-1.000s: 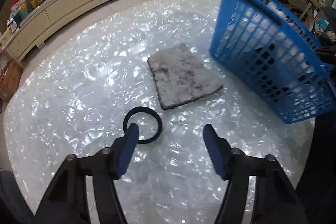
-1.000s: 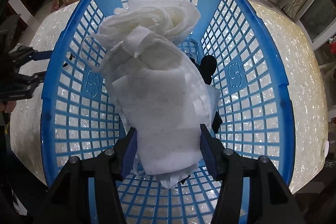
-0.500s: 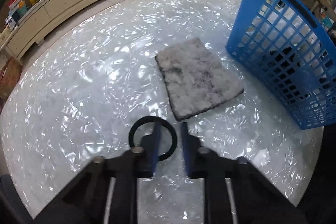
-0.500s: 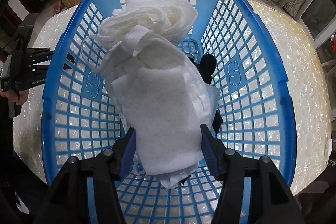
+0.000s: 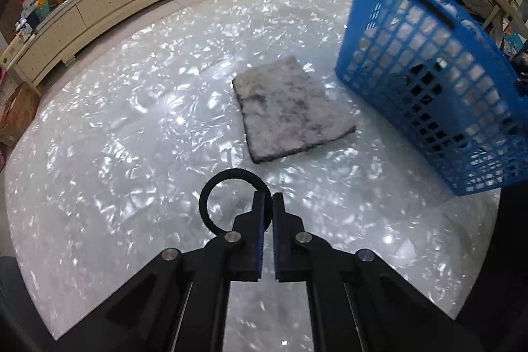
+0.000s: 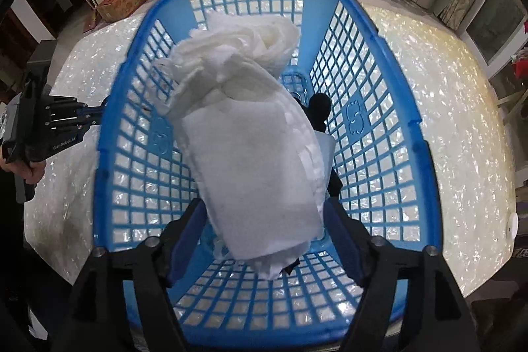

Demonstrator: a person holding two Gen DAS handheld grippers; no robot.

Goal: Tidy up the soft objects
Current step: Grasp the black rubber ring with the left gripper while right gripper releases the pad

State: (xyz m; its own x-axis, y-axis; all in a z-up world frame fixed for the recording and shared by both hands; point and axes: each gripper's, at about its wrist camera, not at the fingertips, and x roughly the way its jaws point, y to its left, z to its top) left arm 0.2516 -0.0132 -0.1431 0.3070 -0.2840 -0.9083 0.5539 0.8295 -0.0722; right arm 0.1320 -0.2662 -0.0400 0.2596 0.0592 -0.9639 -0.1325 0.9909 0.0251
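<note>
While the left wrist view looks down on a shimmering pearl-white table (image 5: 109, 134), a cream sideboard (image 5: 99, 5) curves along the upper left of the frame. At lower centre the left gripper (image 5: 268, 203) has its jaws pressed together, pinching the right side of a black hair tie (image 5: 211, 190) that lies on the table. Just above and right of it, at the middle of the frame, a grey fuzzy pad (image 5: 290, 111) lies flat, apart from the ring. At the right edge stands a blue plastic basket (image 5: 439, 94), near the pad but not touching it.

Seen from the right wrist, the left gripper shows at the left edge, held by a hand (image 6: 28, 167) beside the basket's outer wall. Filling the centre, the blue basket holds a rolled white cloth (image 6: 250, 154), with a dark item (image 6: 319, 109) partly hidden behind it to the right. At the bottom, the right gripper (image 6: 264, 233) has its jaws opening on either side of the cloth's lower end; a gap shows beside the left pad, and contact at the right pad cannot be told.
</note>
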